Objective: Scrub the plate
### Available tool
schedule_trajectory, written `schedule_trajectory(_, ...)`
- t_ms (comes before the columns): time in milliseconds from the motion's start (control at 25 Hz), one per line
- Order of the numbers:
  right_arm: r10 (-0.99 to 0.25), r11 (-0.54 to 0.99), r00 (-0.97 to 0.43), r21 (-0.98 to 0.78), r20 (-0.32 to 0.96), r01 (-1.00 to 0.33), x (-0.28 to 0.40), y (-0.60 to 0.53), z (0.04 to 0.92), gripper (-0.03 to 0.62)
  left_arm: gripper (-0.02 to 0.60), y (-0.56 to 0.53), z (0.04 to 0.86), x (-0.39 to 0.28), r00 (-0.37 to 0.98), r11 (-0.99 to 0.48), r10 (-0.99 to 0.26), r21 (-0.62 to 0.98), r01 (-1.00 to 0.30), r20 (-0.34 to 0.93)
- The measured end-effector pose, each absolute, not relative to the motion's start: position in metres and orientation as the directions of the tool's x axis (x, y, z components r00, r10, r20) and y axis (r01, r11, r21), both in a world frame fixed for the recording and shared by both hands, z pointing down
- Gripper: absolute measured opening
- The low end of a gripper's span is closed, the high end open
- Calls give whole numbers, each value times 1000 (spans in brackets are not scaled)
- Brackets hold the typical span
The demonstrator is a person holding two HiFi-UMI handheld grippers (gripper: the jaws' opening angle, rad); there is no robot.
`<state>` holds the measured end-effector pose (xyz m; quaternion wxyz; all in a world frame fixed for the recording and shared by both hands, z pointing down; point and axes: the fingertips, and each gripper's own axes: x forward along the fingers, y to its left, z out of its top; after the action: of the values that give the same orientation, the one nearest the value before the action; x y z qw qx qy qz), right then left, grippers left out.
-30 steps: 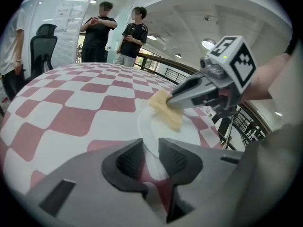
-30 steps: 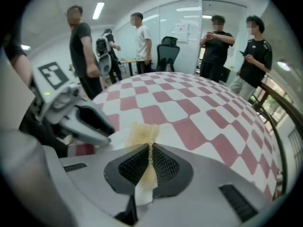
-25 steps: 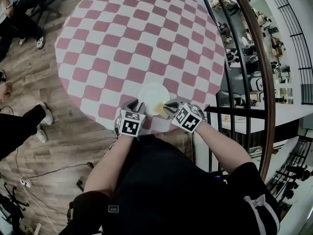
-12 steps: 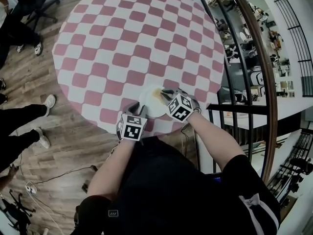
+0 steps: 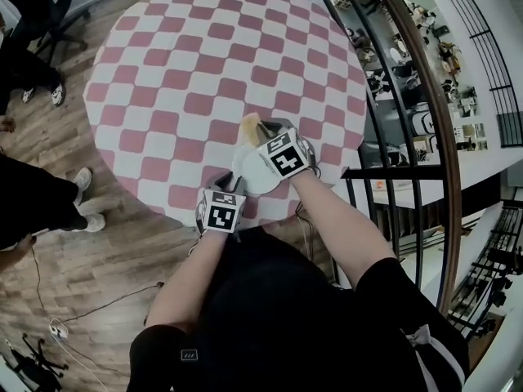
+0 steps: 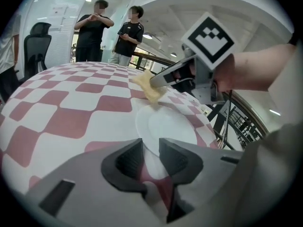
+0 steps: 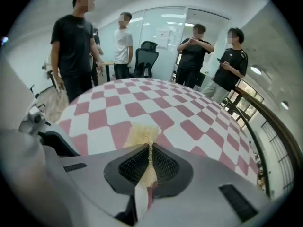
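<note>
We are in the middle of the scrubbing. Our left gripper is clamped on the near rim of the plate. It pins the plate flat on the checked table, close to the table's near edge. Our right gripper is closed tight on a thin yellow sponge, whose loose end sticks out past the jaws. In the head view the sponge sits at the plate's far rim, partly over the table's checks. We cannot tell whether it touches the plate there. We judge this to be the far end of a stroke. The next move calls for us to draw the sponge toward ourselves across the plate's middle with light downward pressure. The left gripper should hold firm so the plate neither slides nor tips.
</note>
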<state>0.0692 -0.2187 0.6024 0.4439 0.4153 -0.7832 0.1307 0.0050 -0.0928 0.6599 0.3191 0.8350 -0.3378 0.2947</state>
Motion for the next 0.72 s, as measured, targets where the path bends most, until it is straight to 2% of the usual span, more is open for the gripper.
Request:
schedule_trajectory(80,-498,647,-327,93,804,-757,63,-195,595,32,112,-94,660,6,607,-565,-368,349,-748,704)
schedule_trajectory(200,-372,704,-386,-15,844,-710,58,-138,607,32,110,-97,659,7,618,-570,-355,362,-738,701)
schedule_trajectory(280,-263,721,-387,-86,884,-687,58,-97,632,34,110,-96,660,9,620,-585,-347,354,-730,704)
schedule_trajectory(360,-210,721,-363,-107,908,-685,59,-77,655,34,110,-96,662,14,620,-605,-346,338,-721,704)
schedule_trajectory(480,-245,705,-326,-63,913,-706,61,-89,665,34,110,-93,664,21,626,-625,-337,330,-707,703)
schedule_trajectory(720,-365,695,-178,140,914,-705,69,-141,667,34,110,-83,668,19,624,-634,-342,318,-705,702)
